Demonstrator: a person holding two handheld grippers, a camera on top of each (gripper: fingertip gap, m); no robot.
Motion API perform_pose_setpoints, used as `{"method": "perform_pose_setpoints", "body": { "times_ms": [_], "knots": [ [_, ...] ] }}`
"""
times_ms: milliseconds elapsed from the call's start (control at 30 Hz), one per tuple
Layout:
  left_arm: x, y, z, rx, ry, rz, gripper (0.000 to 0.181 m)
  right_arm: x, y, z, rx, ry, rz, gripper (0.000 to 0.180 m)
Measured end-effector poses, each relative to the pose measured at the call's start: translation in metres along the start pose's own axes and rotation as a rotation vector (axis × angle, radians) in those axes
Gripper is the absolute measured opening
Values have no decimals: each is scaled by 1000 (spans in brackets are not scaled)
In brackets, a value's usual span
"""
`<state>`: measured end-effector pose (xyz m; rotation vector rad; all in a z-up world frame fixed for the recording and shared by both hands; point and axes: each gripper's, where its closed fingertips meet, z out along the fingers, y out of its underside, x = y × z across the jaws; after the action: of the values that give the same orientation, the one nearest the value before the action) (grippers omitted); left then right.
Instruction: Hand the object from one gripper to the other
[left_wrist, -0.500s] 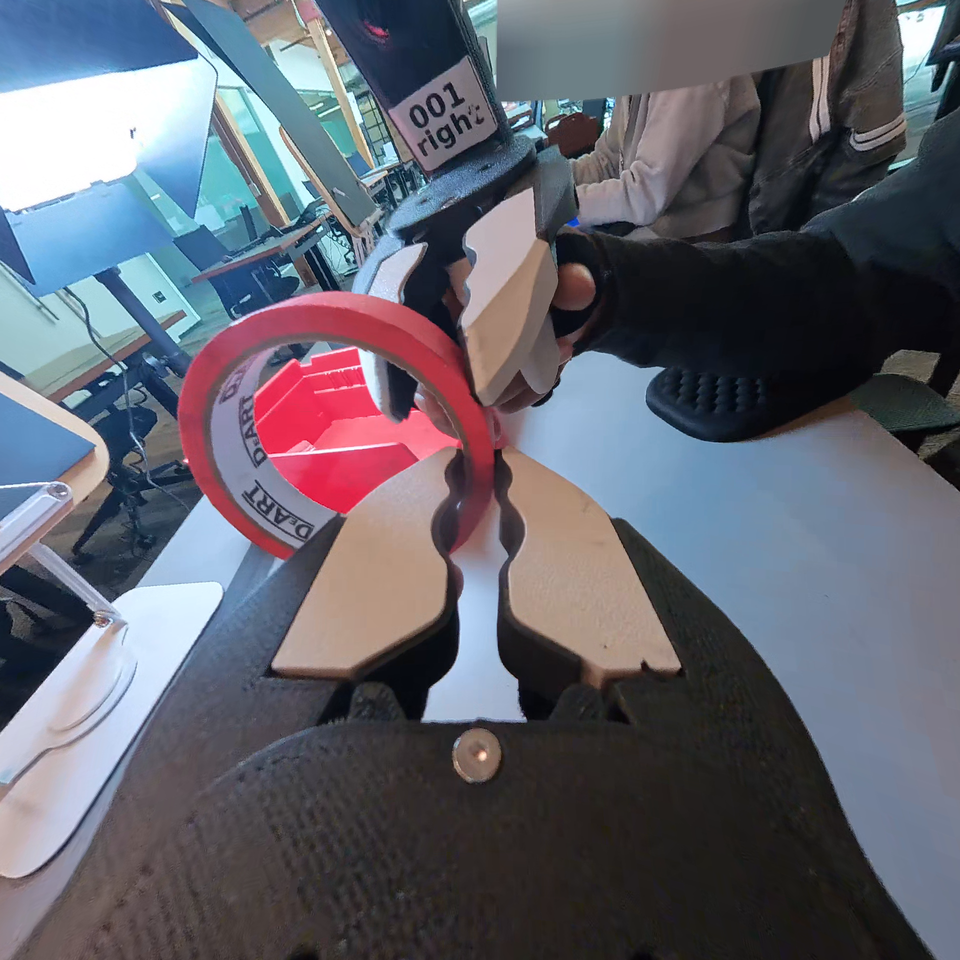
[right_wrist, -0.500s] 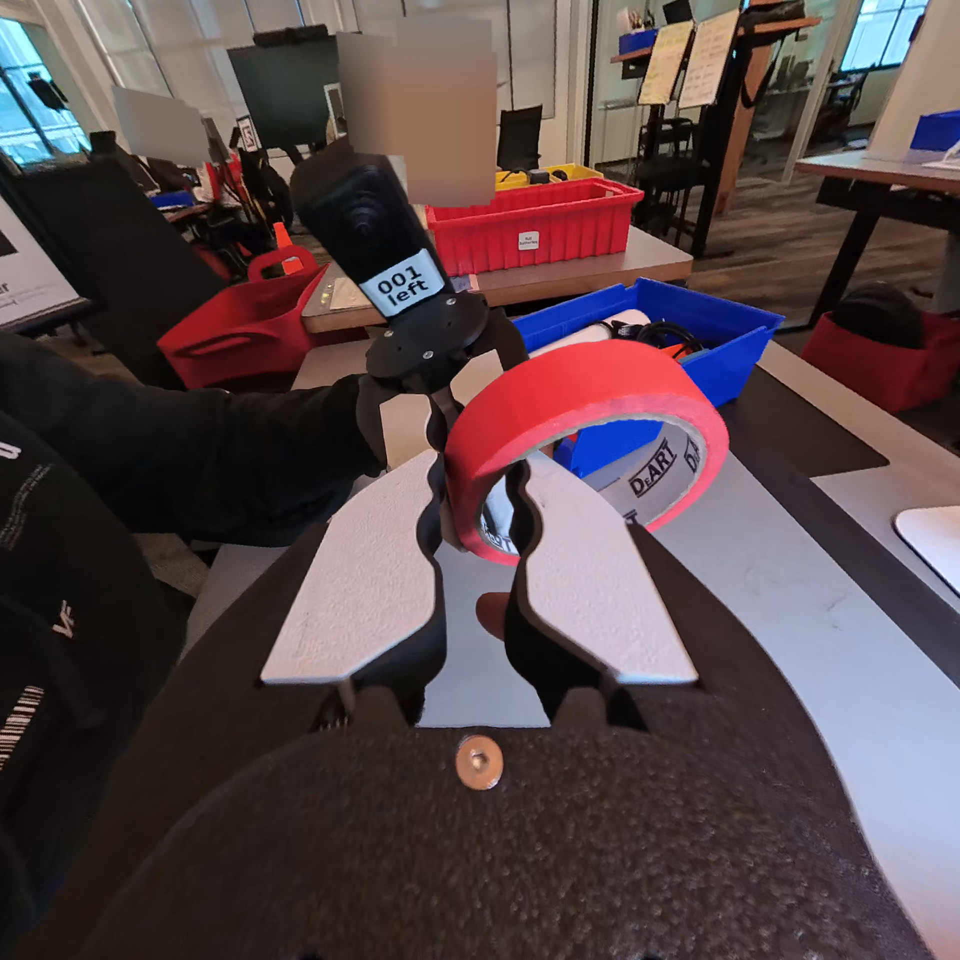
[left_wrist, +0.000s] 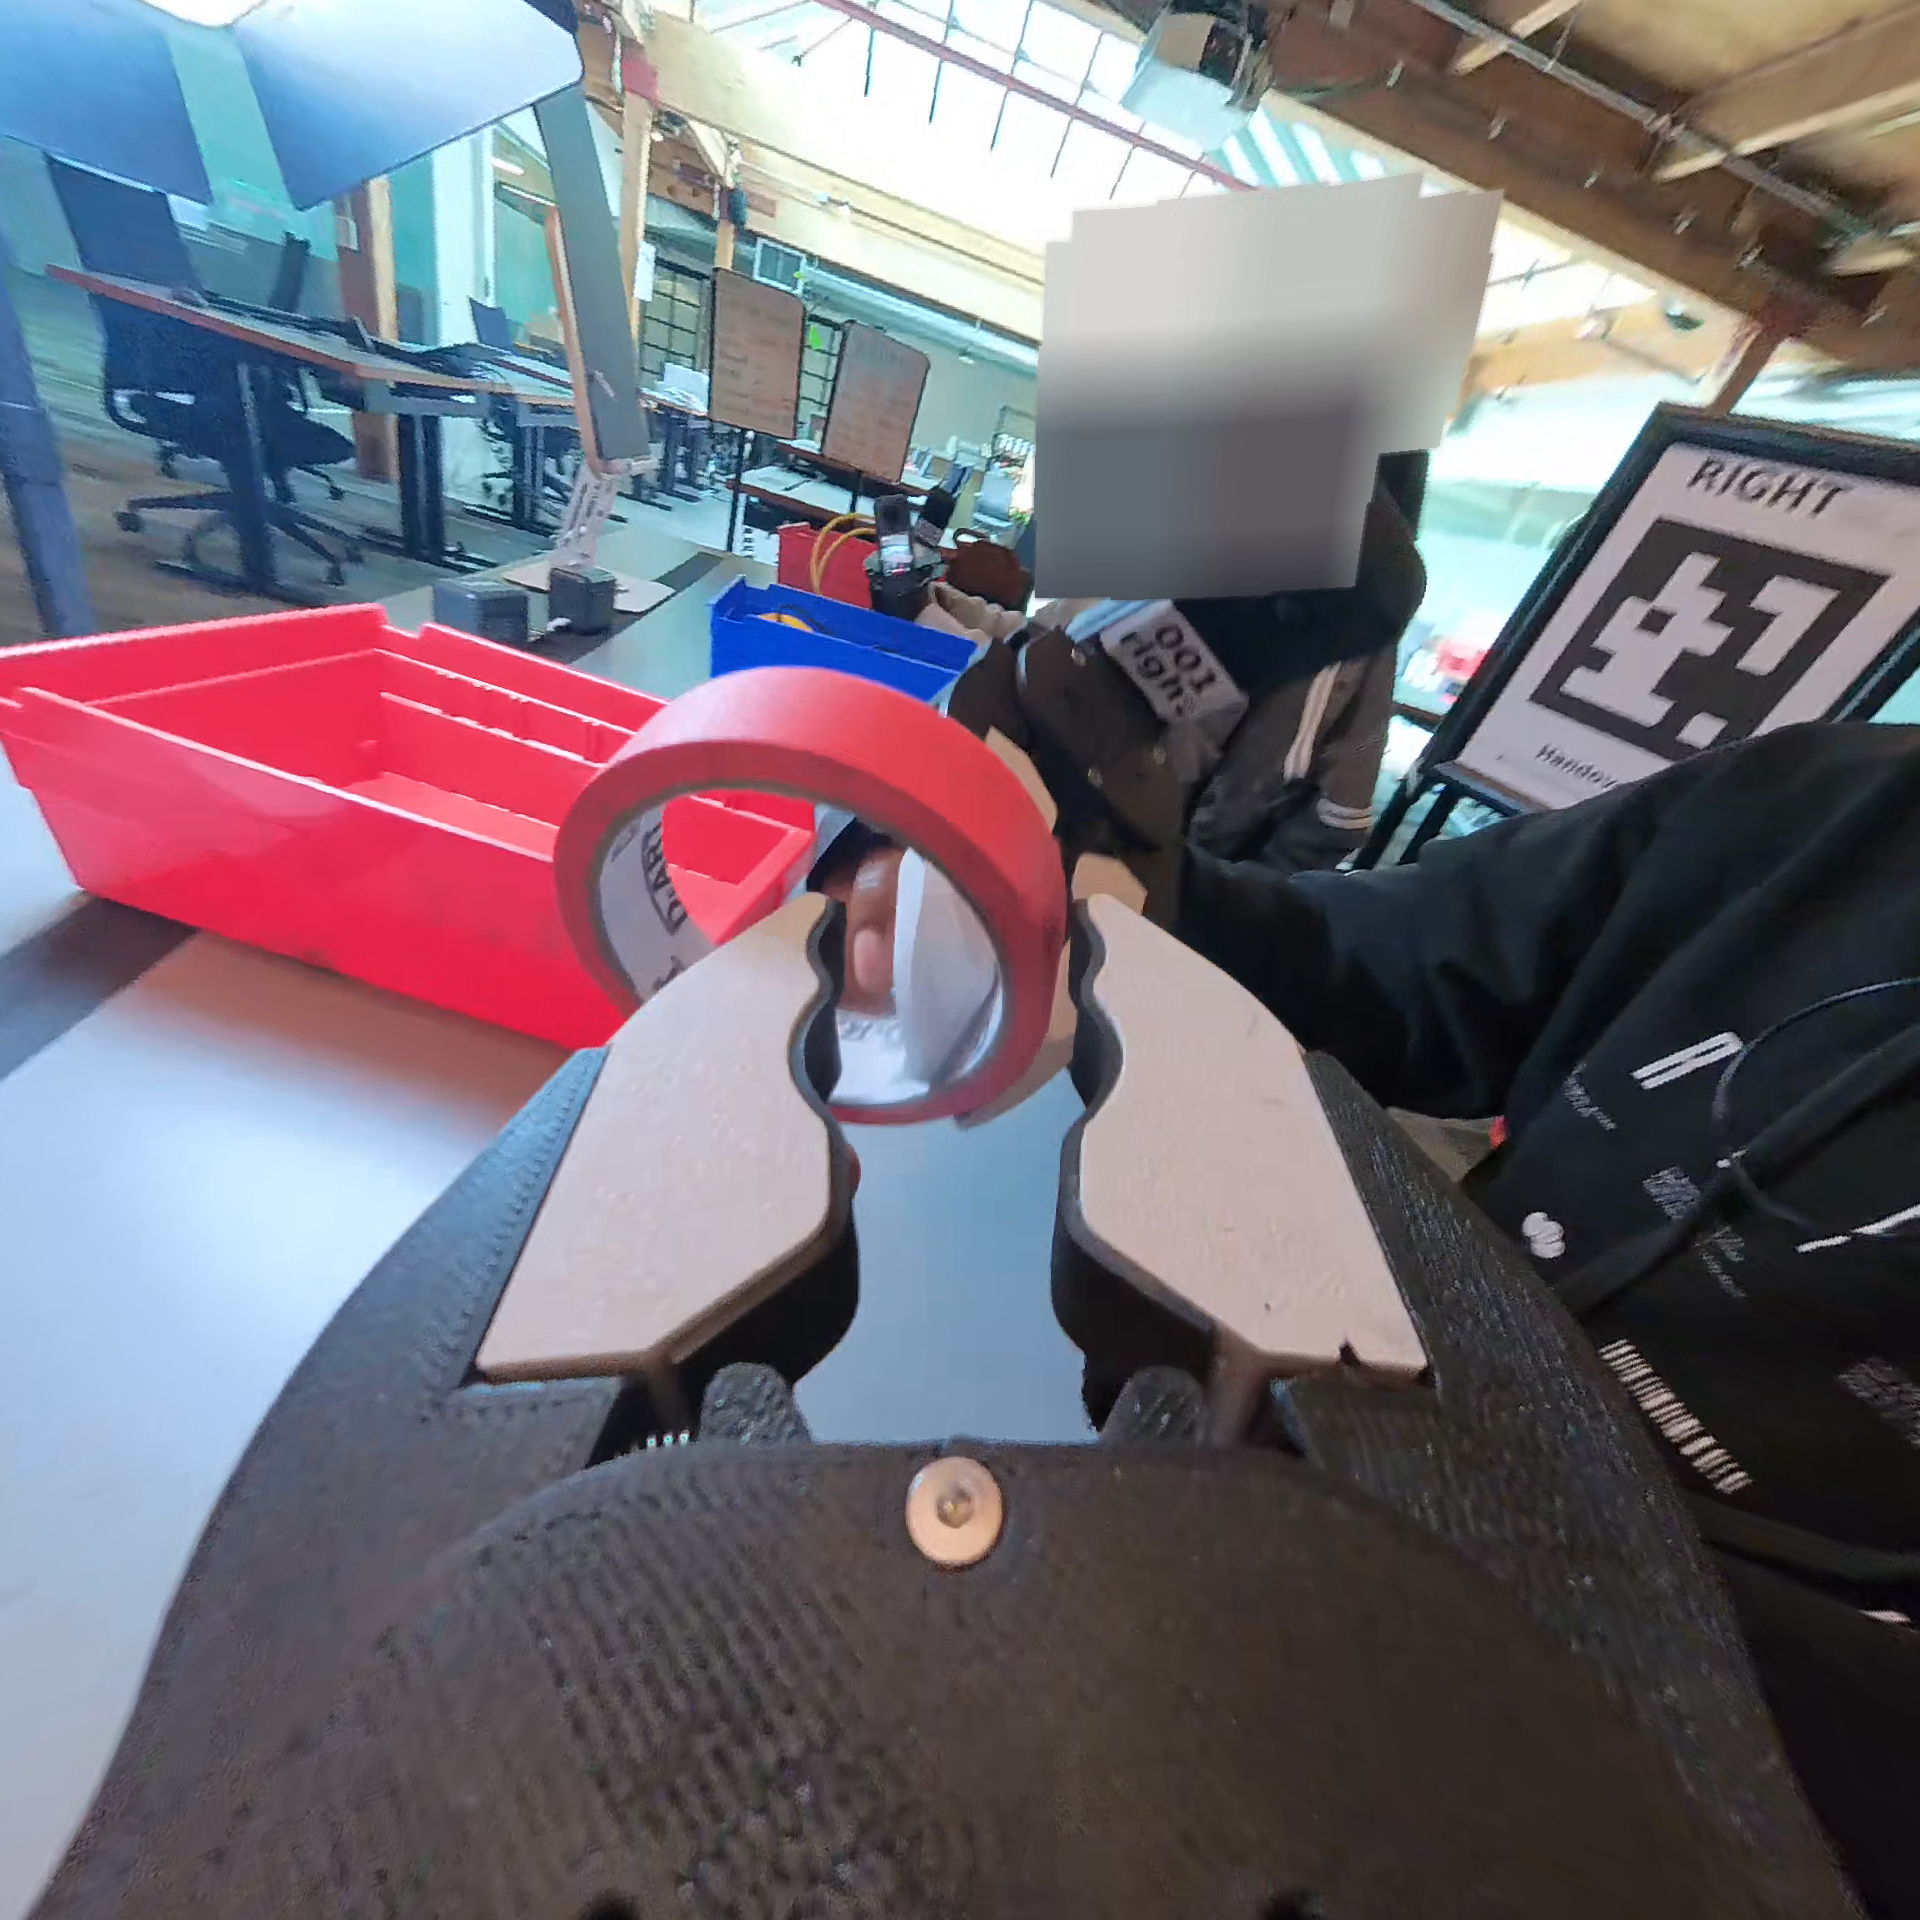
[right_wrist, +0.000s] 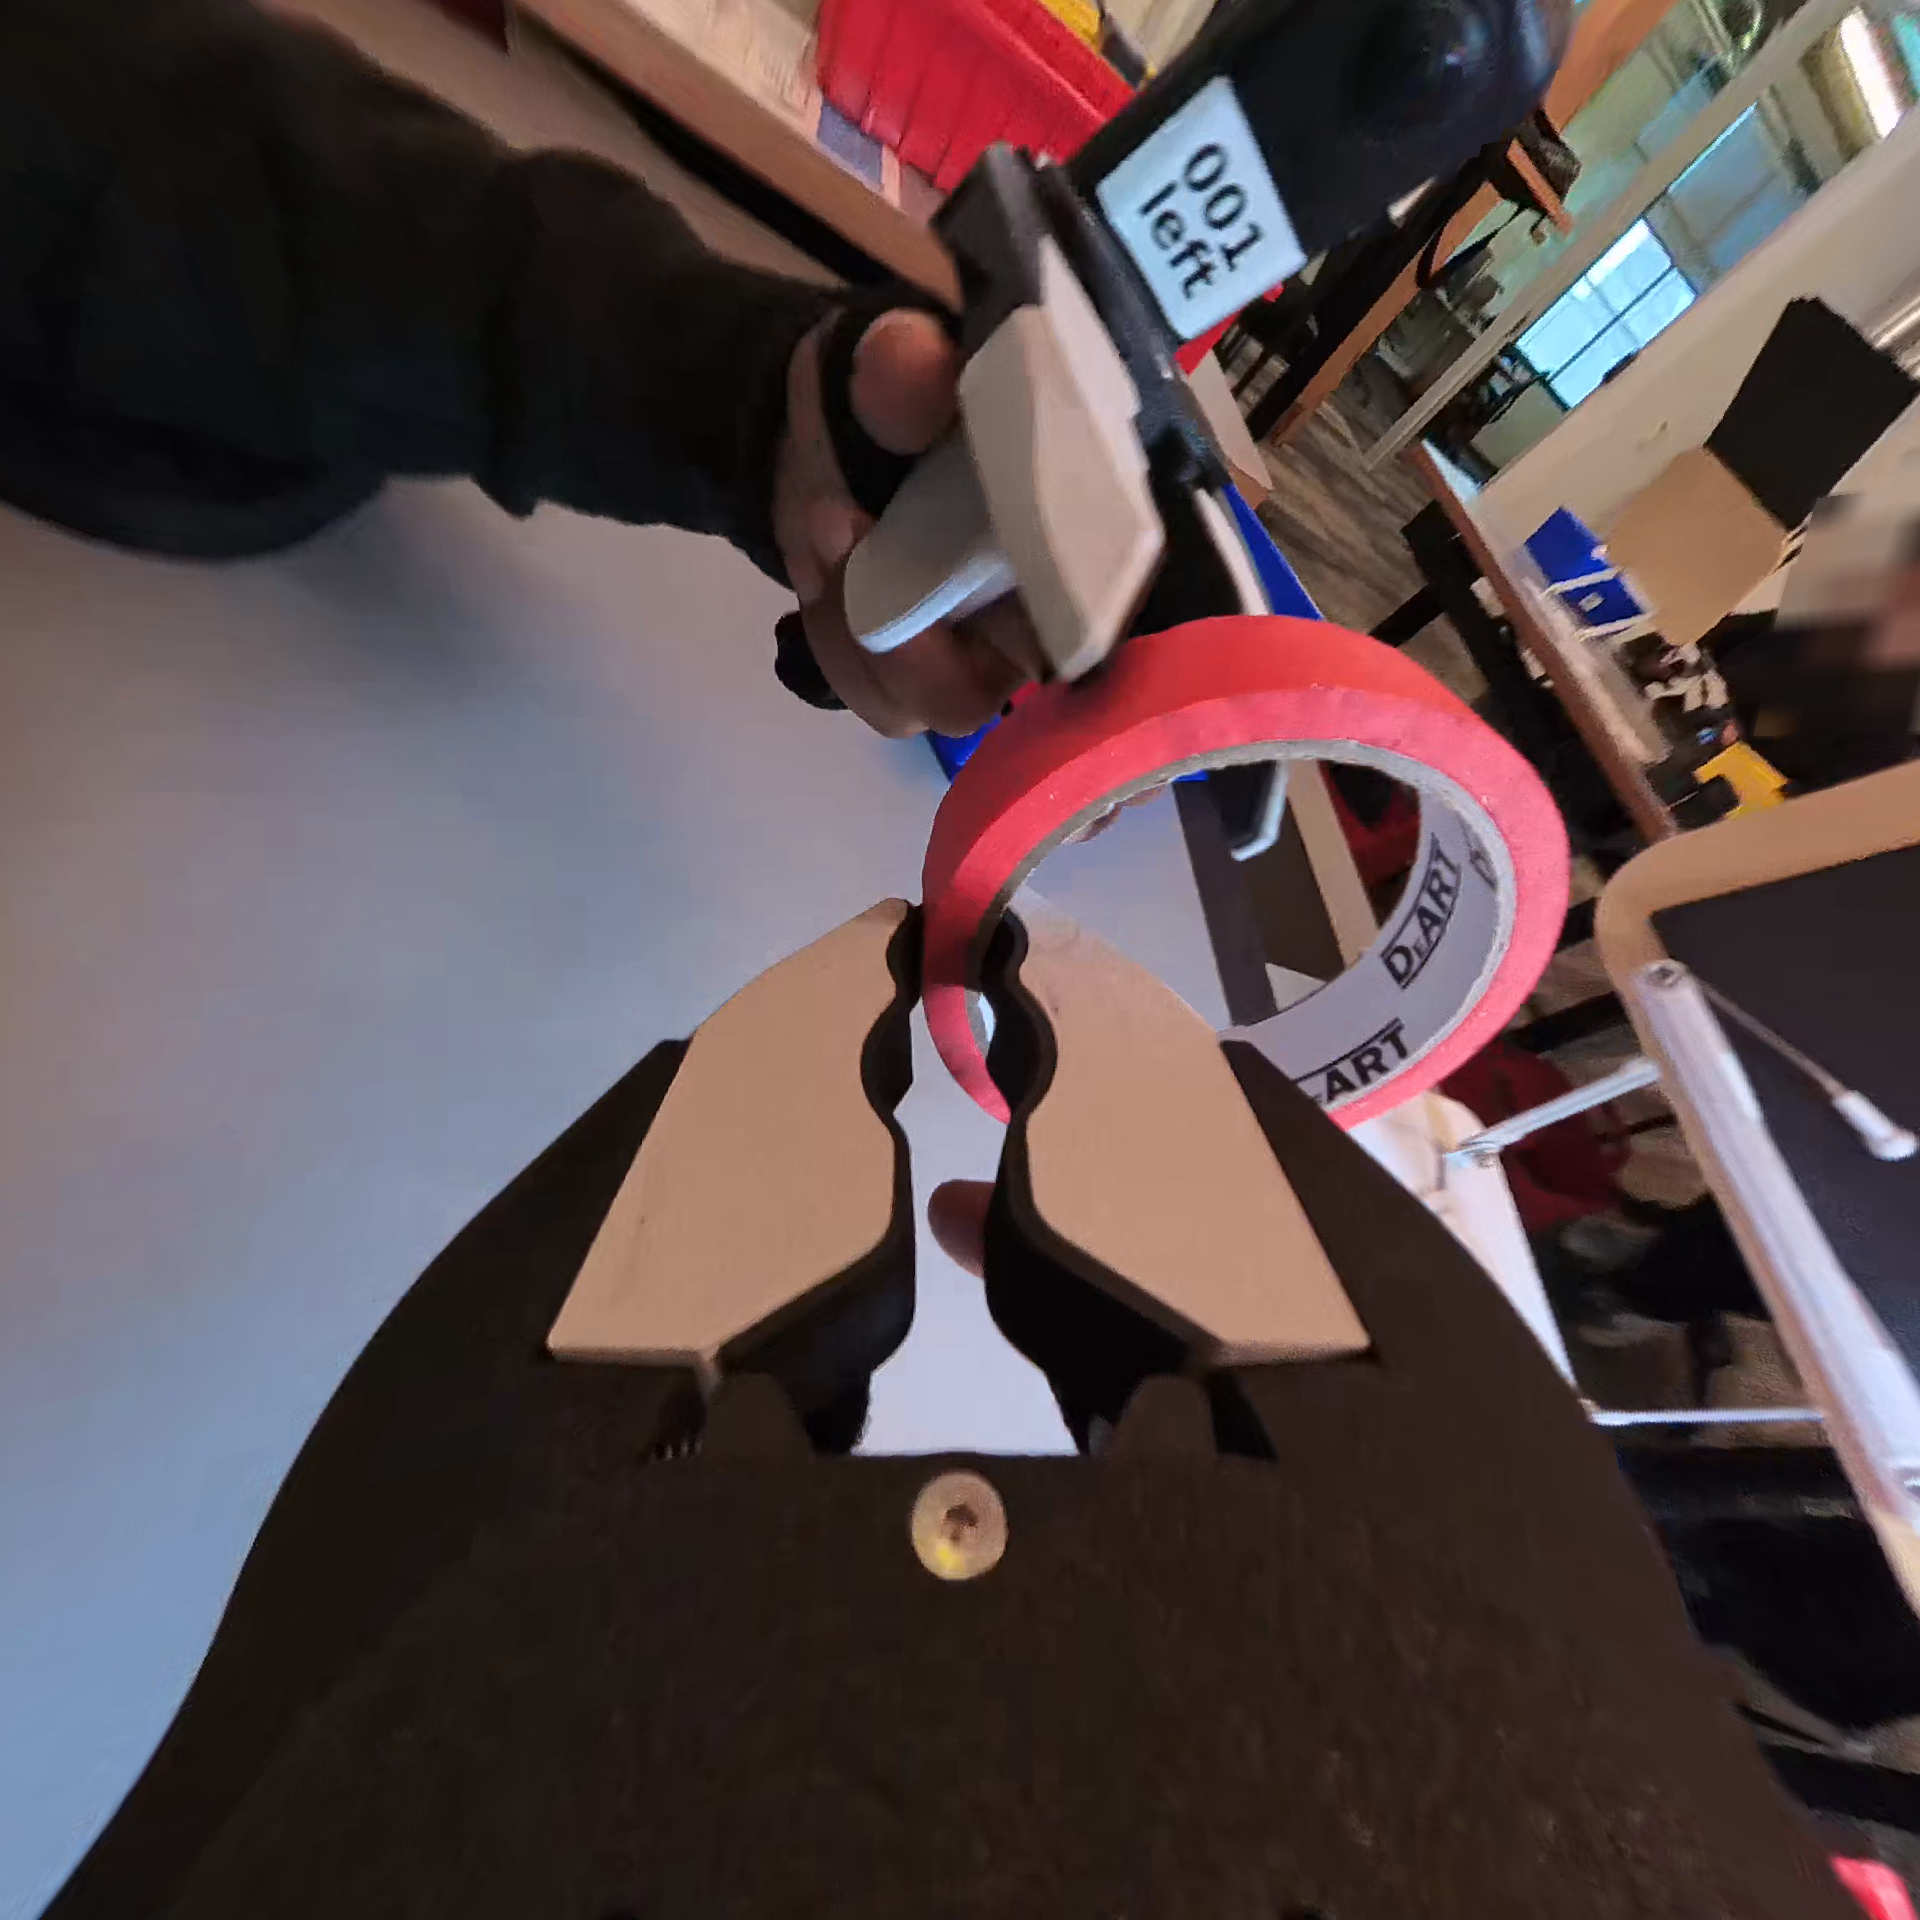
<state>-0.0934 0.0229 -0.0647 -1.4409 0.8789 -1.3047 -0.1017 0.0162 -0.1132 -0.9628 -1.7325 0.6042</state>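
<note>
A red tape roll (left_wrist: 821, 748) with a white inner core is held up above the table. In the right wrist view my right gripper (right_wrist: 956, 935) is shut on the near wall of the roll (right_wrist: 1247, 686). My left gripper (left_wrist: 956, 925) is open; its jaws stand apart on either side of the roll's right wall, one inside the ring and one outside. In the left wrist view the right gripper's fingers (left_wrist: 1107, 883) show behind the roll. In the right wrist view the left gripper's fingers (right_wrist: 1049, 488) come down at the roll's far edge, held by a hand in a black sleeve.
A red bin (left_wrist: 312, 810) stands on the grey table (left_wrist: 208, 1195) to the left, with a blue bin (left_wrist: 831, 644) behind it. A seated person (left_wrist: 1278, 769) and a framed marker board (left_wrist: 1714, 623) are at the back right. A stand with a dark panel (right_wrist: 1818, 1039) is beside the table. Across from one pair of fingers to the other is roughly 5 centimeters.
My left gripper has opened and let go of the roll's wall. My right gripper stays shut on it. Both grippers have turned and the roll has tilted.
</note>
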Motion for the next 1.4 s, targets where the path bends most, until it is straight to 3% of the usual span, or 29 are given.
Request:
{"method": "perform_pose_setpoints", "body": {
  "times_ms": [167, 300, 500, 833, 933, 1000, 1233, 1400],
  "knots": [
    [1, 3, 1, -25, -1, -19, 27, 1, 14, 8, -73, 74, -175, 10],
    [-1, 5, 4, -47, -43, 59, 23, 9, 23, 8, -86, 107, -129, 12],
    [-8, 12, 8, -111, -158, 285, 9, 11, 11, -10, 56, -28, 192, 27],
    [-6, 34, 18, -241, -225, 670, 9, 27, -22, -32, 350, -232, 694, 38],
    [-11, 47, 21, -311, -244, 725, 9, 25, -24, -32, 374, -313, 812, 37],
    [-14, 52, 22, -337, -251, 747, 10, 26, -20, -29, 362, -326, 877, 24],
    [-16, 51, 18, -323, -237, 611, 14, 17, -22, -27, 358, -302, 705, 12],
    [-1, 29, 12, -177, -115, 343, 35, 11, -13, -26, 281, -260, 566, 10]
  ]
}}
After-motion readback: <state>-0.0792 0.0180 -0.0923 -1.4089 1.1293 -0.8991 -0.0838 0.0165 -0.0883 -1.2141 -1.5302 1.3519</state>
